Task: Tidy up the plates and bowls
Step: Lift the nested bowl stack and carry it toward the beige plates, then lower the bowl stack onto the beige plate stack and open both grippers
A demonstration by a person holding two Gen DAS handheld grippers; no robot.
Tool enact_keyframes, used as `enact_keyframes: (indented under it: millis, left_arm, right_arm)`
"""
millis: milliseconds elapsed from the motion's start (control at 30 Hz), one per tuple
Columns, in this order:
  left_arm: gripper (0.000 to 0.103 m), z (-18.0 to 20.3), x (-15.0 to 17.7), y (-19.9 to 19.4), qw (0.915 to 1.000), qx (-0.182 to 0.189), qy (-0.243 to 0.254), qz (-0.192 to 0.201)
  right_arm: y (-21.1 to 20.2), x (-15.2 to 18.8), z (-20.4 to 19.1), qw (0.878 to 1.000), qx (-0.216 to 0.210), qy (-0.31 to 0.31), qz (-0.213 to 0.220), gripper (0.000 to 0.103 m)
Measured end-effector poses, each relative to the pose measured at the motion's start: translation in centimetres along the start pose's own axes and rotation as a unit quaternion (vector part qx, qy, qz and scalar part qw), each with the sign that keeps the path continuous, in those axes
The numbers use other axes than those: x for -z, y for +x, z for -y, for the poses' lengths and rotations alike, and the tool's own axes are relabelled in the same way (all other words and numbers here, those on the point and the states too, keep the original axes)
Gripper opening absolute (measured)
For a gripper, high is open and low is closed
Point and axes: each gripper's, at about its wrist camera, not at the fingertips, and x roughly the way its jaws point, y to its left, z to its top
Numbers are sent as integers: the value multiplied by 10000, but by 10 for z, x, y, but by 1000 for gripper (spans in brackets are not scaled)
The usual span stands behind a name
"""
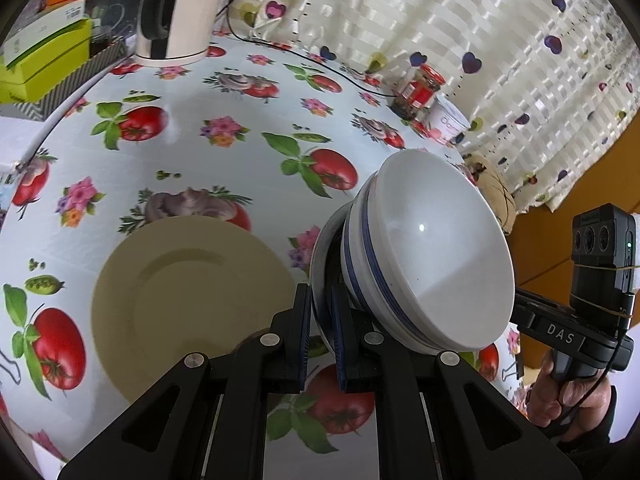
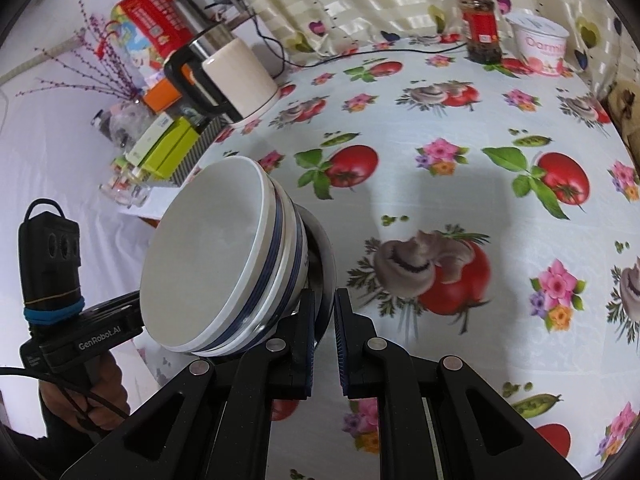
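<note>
a table under a cloth (image 2: 460, 200) printed with tomatoes and flowers is backed by a heart-patterned curtain (image 1: 460, 20); a kettle (image 1: 180, 12), a jar (image 2: 480, 24) and a tub (image 2: 540, 46) stand along its far edge. a beige plate (image 1: 180, 300) lies flat on the cloth in the left view.

a stack of white bowls (image 1: 432, 248) with blue bands, seated on a thin white plate (image 1: 320, 280), is held tilted above the table. the left gripper (image 1: 320, 320) is closed down to a narrow gap on that plate's rim, and the right gripper (image 2: 326, 316) is pinched on the rim from the opposite side.

the stack is judged to be stiff, glazed ceramic: heavy, slippery and breakable. the bowls appear to be only resting on the plate, so a slide is risked at this tilt. the rim is the only hold, best gripped deep on both sides and levelled before it is set down.
</note>
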Motion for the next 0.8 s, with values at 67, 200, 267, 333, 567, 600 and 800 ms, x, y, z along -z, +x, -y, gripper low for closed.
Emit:
enact_keyframes:
  millis: [67,200,267,333,567,600,800]
  left_arm:
    - [10,-6,1,-3,10000,-35,-58,33]
    - [10,-18,2,-9,9998,-106,-169,85]
    - [10,-24,3,-11,9996,-140,-217,108]
    - [10,-29,4,-14,9994,-178,-274,127]
    - [10,-51,7,-21,9981,-297,-502,198]
    - [10,-55,8,-22,9978,-317,-541,210]
    - [10,-72,11,-28,9964,-406,-701,252]
  right_arm:
    - [4,-2,-7,10000,-18,-62,-29,10]
    - [10,-5,-18,9998,-48,-177,-82,10]
    - [15,-6,-24,9996,-66,-243,-113,10]
    - [20,-8,-30,9994,-88,-305,-148,10]
    - [36,-13,-49,9982,-157,-505,-276,10]
    - [39,-14,-52,9980,-167,-530,-296,10]
    - [56,-17,-68,9965,-237,-668,-437,10]
